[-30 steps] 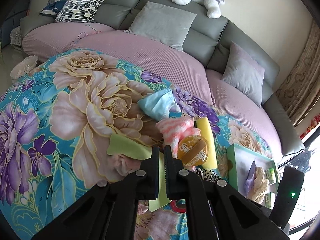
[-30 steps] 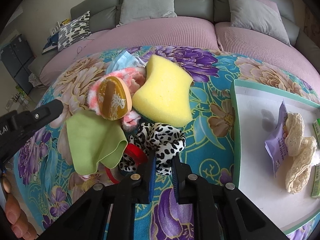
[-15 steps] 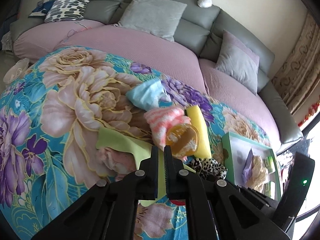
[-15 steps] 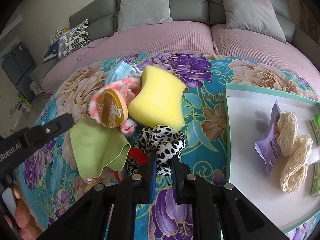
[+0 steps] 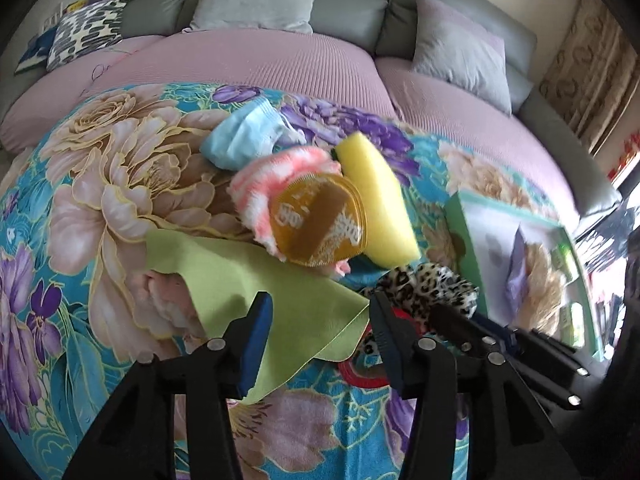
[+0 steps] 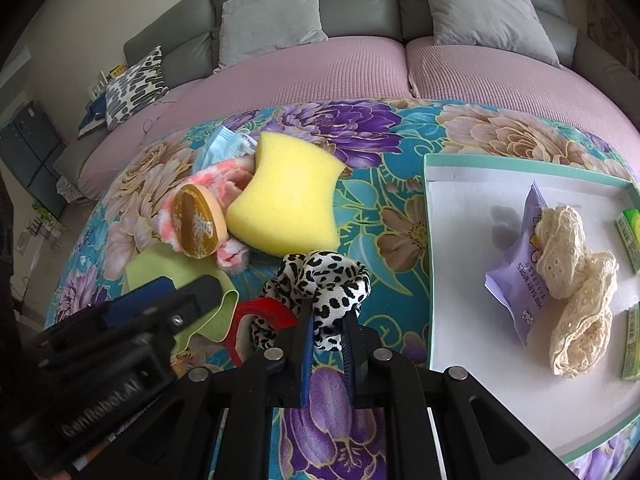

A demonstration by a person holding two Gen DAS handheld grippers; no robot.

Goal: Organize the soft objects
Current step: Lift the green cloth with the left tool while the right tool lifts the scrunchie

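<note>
My left gripper (image 5: 320,312) is open, its jaws spread over the near edge of a green cloth (image 5: 276,292); it also shows in the right wrist view (image 6: 160,300). My right gripper (image 6: 326,320) is shut on a leopard-print scrunchie (image 6: 320,276), also seen in the left wrist view (image 5: 432,284). A yellow sponge (image 6: 288,196), a pink fluffy item (image 6: 212,184) with an amber round pad (image 6: 196,226) on it, a blue face mask (image 6: 224,146) and a red ring (image 6: 260,312) lie together on the floral blanket (image 6: 400,208).
A green-rimmed white tray (image 6: 428,240) at the right holds a purple wipes packet (image 6: 516,280), cream lace scrunchies (image 6: 576,280) and green packets (image 6: 630,236). A pink and grey sofa (image 6: 320,64) with cushions runs behind the blanket.
My left gripper has opened wide and moved in over the green cloth. My right gripper has moved forward and closed on the leopard scrunchie.
</note>
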